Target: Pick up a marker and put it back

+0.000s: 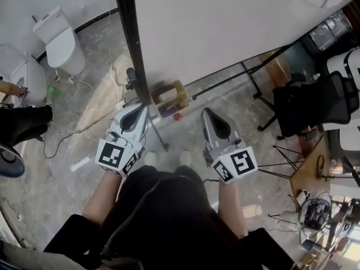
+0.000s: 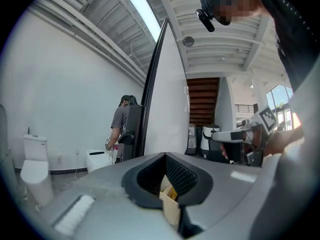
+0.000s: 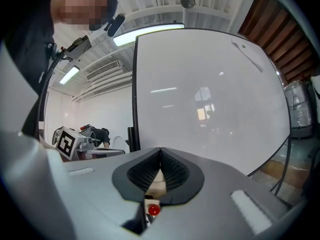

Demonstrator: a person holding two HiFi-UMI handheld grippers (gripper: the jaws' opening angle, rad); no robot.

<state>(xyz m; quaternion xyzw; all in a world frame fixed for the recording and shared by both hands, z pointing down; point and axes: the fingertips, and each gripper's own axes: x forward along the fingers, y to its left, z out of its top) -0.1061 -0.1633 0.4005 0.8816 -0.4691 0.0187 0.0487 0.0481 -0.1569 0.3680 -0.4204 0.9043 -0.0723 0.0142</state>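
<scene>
Holding left claw [image 1: 141, 109] and right claw [image 1: 206, 112] both closed and empty near the wooden holder [image 1: 169, 98] below the whiteboard [image 1: 225, 27]; marker not discernible, presumably there, so either pickup is pending or return is done.

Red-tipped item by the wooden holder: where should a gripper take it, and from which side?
Probably by the red tip, the only part showing, from above with the shut right gripper, which is nearest. The wooden holder flanks it on the left; its body is too small to make out.

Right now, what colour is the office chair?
Black; the office chair shows best in the head view.
</scene>
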